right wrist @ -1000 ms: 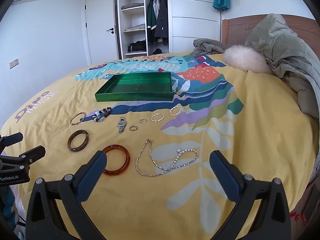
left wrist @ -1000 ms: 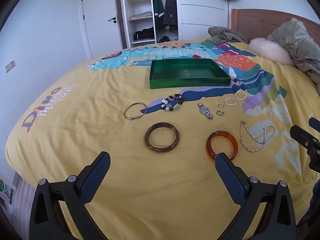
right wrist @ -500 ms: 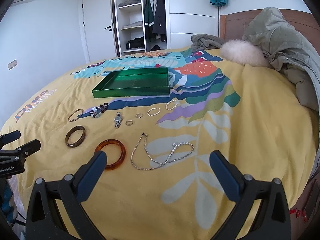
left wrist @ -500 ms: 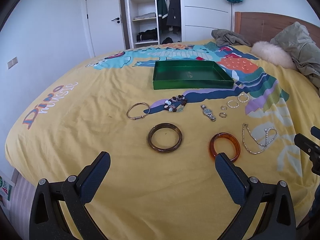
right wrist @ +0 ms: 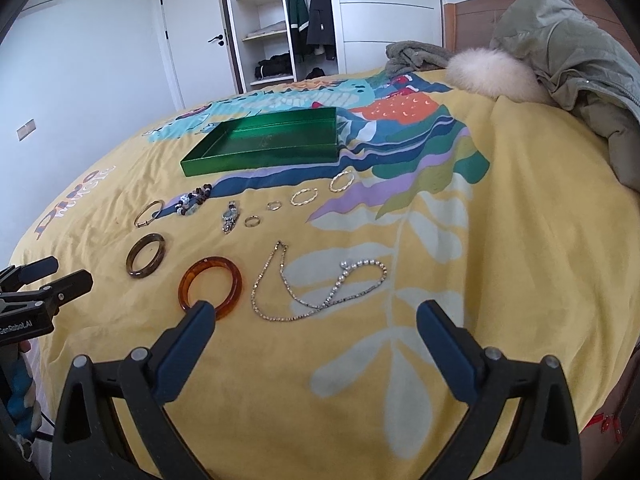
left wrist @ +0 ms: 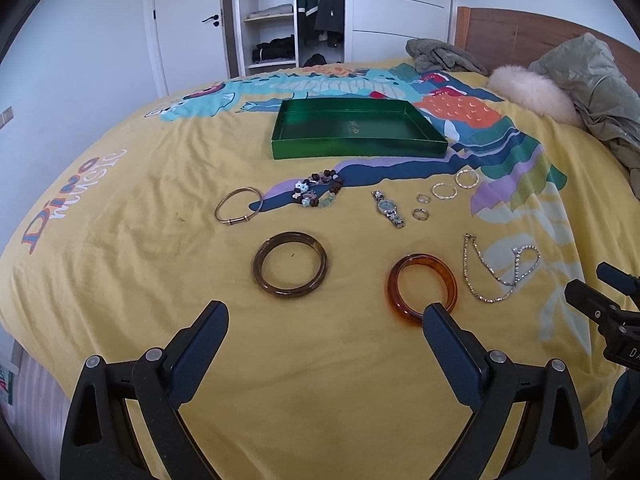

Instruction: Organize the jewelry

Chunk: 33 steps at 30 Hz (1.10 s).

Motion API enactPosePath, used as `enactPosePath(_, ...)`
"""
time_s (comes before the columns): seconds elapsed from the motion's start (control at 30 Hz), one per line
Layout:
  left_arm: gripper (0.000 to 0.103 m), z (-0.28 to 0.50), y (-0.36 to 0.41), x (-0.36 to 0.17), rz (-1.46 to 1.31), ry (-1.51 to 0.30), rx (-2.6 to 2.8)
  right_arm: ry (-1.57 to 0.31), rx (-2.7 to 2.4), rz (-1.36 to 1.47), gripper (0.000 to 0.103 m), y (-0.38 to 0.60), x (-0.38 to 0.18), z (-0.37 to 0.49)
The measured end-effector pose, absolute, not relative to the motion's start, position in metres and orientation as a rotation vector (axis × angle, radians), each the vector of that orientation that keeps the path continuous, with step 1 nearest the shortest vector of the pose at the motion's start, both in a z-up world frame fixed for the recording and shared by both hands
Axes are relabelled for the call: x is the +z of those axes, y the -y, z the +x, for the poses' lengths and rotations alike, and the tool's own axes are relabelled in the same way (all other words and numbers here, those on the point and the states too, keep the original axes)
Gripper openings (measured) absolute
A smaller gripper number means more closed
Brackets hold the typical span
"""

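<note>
left gripper (left wrist: 326,316) tilted down, jaws closing, empty.

Left gripper (left wrist: 325,322): angled downward, jaws wide apart and closing slightly, nothing between the pads. Right gripper (right wrist: 316,320): angled downward likewise, jaws spread wide, nothing between them. Each gripper shows at the edge of the other's view, the two held side by side and apart.
</note>
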State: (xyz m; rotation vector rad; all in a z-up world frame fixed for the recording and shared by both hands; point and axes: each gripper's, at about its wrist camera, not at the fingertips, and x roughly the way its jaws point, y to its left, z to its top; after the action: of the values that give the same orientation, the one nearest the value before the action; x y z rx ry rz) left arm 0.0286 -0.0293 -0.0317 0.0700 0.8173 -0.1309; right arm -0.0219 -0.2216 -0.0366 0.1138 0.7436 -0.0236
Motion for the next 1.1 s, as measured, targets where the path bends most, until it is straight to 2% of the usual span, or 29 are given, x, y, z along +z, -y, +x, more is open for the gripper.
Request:
enactPosePath(0.03,0.094,0.031,0.033,-0.033,0.074,-0.824,-0.140,-0.754,-0.018,0.121,0.098,0.223,-0.039,-0.020)
enactPosePath(0.07,0.093,0.035,0.036,-0.034,0.076,-0.830,-0.146,-0.767,-0.012,0.129,0.093,0.224,-0.042,-0.017)
enactPosePath(0.13,0.087,0.042,0.044,-0.039,0.075,-0.852,-0.163,-0.797,0.002,0.151,0.074,0.227,-0.048,-0.010)
enactPosePath(0.2,0.083,0.051,0.050,-0.045,0.066,-0.881,-0.185,-0.834,0.015,0.190,0.049,0.233,-0.055,-0.003)
enactPosePath(0.27,0.076,0.061,0.057,-0.054,0.059,-0.918,-0.210,-0.870,0.018,0.220,0.043,0.237,-0.064,0.005)
enactPosePath(0.33,0.067,0.071,0.064,-0.063,0.052,-0.957,-0.237,-0.900,0.023,0.252,0.043,0.243,-0.072,0.011)
enactPosePath(0.63,0.051,0.114,0.085,-0.103,0.045,-1.090,-0.269,-1.017,0.020,0.408,0.042,0.266,-0.106,0.046)
enactPosePath(0.97,0.050,0.125,0.095,-0.125,0.110,-1.129,-0.257,-1.064,-0.003,0.418,0.042,0.266,-0.121,0.079)
enactPosePath(1.03,0.043,0.125,0.096,-0.126,0.131,-1.116,-0.249,-1.061,-0.016,0.386,0.039,0.262,-0.122,0.084)
enactPosePath(1.07,0.040,0.125,0.097,-0.126,0.141,-1.109,-0.243,-1.059,-0.028,0.360,0.033,0.259,-0.122,0.085)
enactPosePath(1.1,0.031,0.124,0.097,-0.126,0.151,-1.101,-0.239,-1.057,-0.035,0.342,0.025,0.258,-0.121,0.086)
